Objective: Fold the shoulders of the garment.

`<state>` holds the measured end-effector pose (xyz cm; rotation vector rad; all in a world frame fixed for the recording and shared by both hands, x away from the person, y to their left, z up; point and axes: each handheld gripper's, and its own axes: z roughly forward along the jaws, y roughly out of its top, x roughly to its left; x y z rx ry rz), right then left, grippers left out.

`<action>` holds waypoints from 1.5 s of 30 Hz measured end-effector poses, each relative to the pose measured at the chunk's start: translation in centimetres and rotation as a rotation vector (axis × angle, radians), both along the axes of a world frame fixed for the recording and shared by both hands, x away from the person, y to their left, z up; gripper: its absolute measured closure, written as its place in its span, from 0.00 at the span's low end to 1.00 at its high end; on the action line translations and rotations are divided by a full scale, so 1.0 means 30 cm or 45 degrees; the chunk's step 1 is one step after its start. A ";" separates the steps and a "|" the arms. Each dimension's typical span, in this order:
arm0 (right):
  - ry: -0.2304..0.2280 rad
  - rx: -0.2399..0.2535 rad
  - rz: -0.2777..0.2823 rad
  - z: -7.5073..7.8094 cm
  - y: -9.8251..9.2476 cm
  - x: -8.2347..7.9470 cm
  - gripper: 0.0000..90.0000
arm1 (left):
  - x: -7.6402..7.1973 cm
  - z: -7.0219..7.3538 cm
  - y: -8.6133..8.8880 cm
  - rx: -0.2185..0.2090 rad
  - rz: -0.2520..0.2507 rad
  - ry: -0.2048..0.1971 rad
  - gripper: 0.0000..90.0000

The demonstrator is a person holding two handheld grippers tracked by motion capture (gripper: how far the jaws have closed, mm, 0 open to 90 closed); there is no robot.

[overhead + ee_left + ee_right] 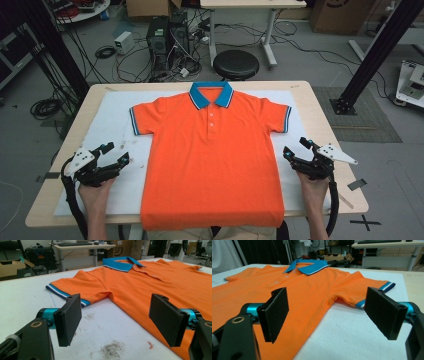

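Polo shirt (pixel 212 160), orange, blue collar (pixel 211 94) and striped blue sleeve cuffs: laid flat and face up on a white mat (pixel 112 117) over the wooden table (pixel 310 105), collar at the far side, hem hanging just over the near edge.

Left gripper (pixel 114 153): held in a hand (pixel 95 189) entering from the near edge, forearm roughly upright in the high view, resting on the mat just left of the shirt's side seam. Jaws point right and slightly far, toward the shirt; standing wide, nothing between them.

Right gripper (pixel 296 148): held in the other hand (pixel 311 182), mirrored pose, just right of the shirt. Jaws point left, wide apart, nothing gripped.

Round black stool (pixel 235 64): on the floor beyond the table's far edge.
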<state>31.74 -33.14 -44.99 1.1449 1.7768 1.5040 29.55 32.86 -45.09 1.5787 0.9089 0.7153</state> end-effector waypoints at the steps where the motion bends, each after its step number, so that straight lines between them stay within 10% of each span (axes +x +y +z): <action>1: 0.000 0.000 0.000 0.000 0.000 0.000 0.23 | 0.000 0.000 0.000 0.000 0.000 0.000 0.29; 12: 0.040 -0.179 -0.024 0.006 0.042 0.018 0.23 | 0.011 0.002 -0.001 0.004 0.032 0.045 0.29; 45: 0.052 -0.158 -0.031 0.006 0.038 0.019 0.23 | 0.045 0.007 -0.036 0.123 0.101 0.179 0.32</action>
